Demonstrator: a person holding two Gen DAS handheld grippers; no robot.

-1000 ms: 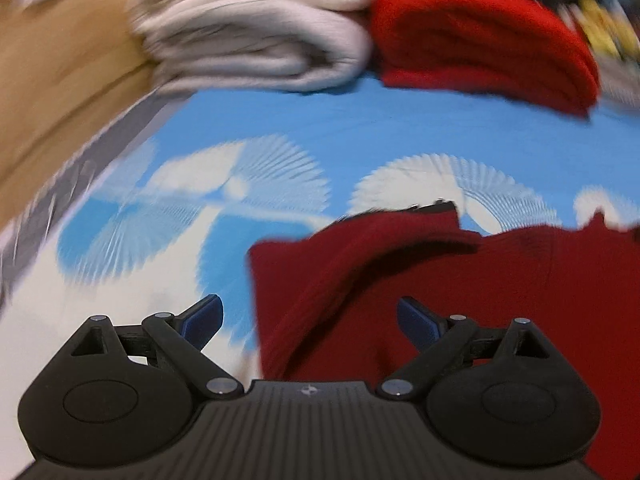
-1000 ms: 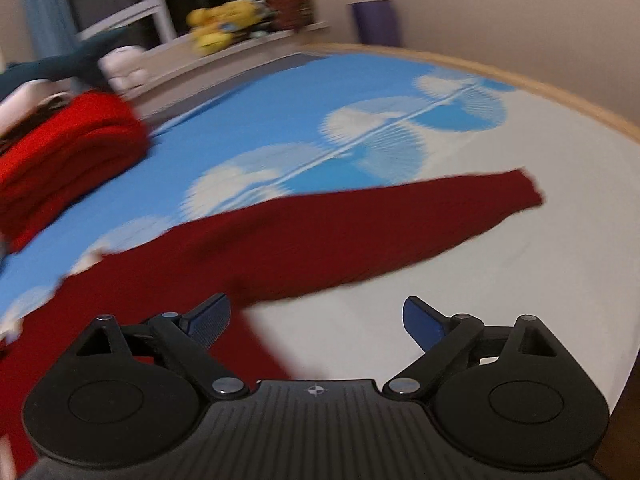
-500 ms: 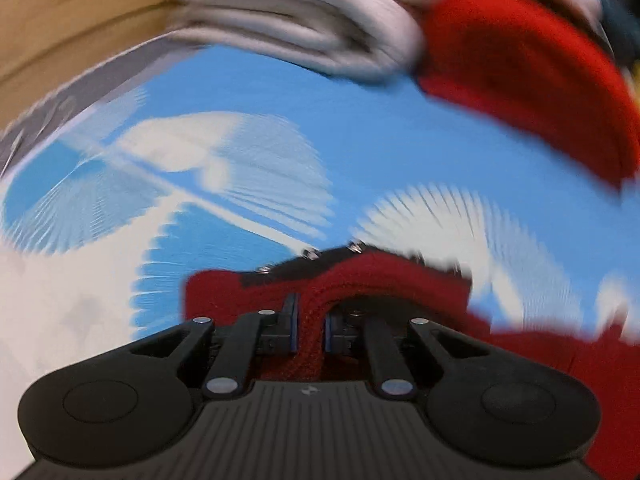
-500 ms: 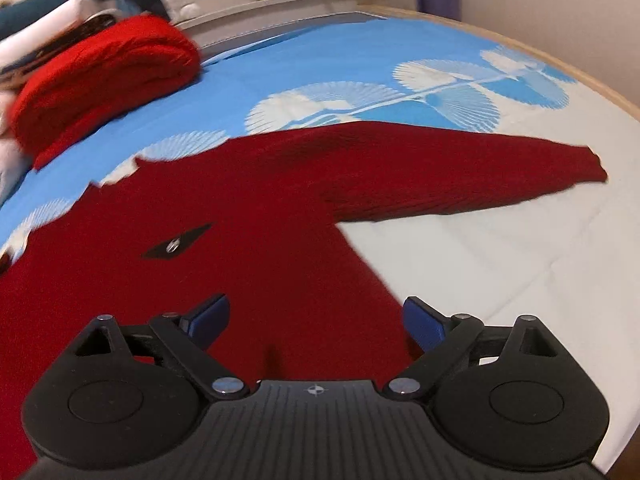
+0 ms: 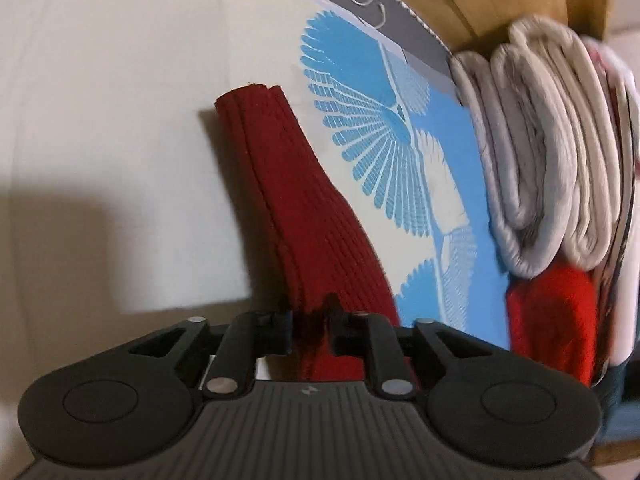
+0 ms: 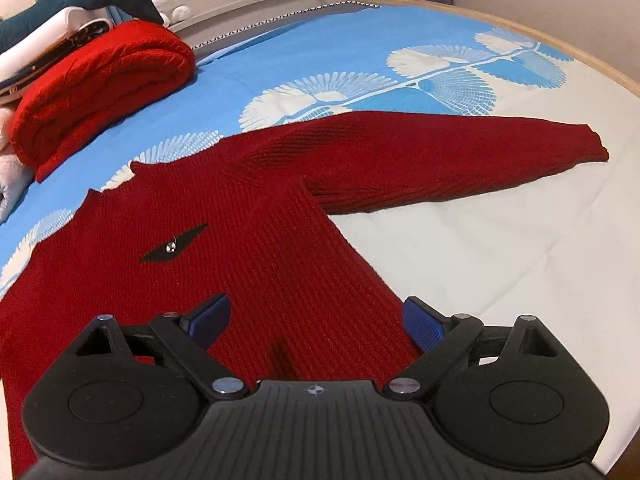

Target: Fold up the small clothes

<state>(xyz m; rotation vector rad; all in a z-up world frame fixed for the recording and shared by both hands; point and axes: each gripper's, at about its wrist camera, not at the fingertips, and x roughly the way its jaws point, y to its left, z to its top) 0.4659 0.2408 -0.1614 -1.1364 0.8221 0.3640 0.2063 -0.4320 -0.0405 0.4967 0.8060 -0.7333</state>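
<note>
Left wrist view: the left gripper (image 5: 310, 332) has its fingers (image 5: 280, 330) around a bunched sleeve (image 5: 296, 196) of the dark red knit sweater, jaws opening; the sleeve, soft and limp, runs away from the fingers over the bed (image 5: 100, 100), cuff outermost.

Right wrist view: the right gripper (image 6: 316, 320) hovers, fingers wide apart and empty, over the sweater (image 6: 224, 240) lying flat on the bed; likely light, droopy, best taken at seams or hem; its other sleeve (image 6: 460, 152) stretches rightward.
</note>
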